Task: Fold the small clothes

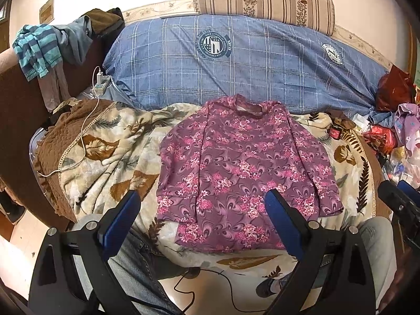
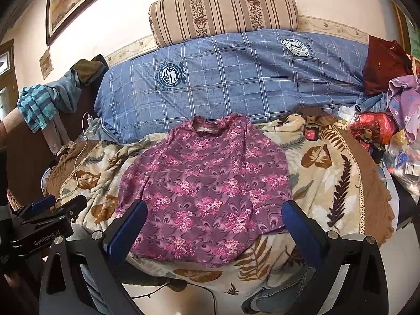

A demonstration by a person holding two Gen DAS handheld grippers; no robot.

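A purple flowered shirt (image 1: 244,168) lay flat on a leaf-patterned blanket (image 1: 105,152), its collar pointing to 12 o'clock and its hem toward the person holding the tools. Both sleeves appeared to be folded in along the body.

The left gripper (image 1: 203,207) stood released, its two blue fingers (image 1: 123,215) spread wide and holding nothing. In the left wrist view the shirt lay between and beyond the fingers: the left finger was at about 8 o'clock from the shirt, beside its lower left corner, and the right finger overlapped the lower hem at about 5 o'clock. Whether the fingers touched the cloth, I could not tell.

The right gripper (image 2: 214,218) was released too, with jaws wide apart and empty. In its own view the shirt (image 2: 207,181) again lay ahead between the fingers, which framed the lower part at 7 and 4 o'clock. This gripper also showed at the 3 o'clock edge of the left view, well apart from the shirt.

Behind the shirt, at 12 o'clock, was a blue checked quilt (image 1: 236,71) with a striped cushion (image 1: 262,0) on top. A white cable (image 1: 78,141) ran over the blanket at 9 o'clock. A small red jar (image 2: 311,131) stood on the blanket at 2 o'clock from the shirt, near a pile of bags (image 2: 375,126). Knees in jeans (image 1: 378,244) were visible below the blanket edge.
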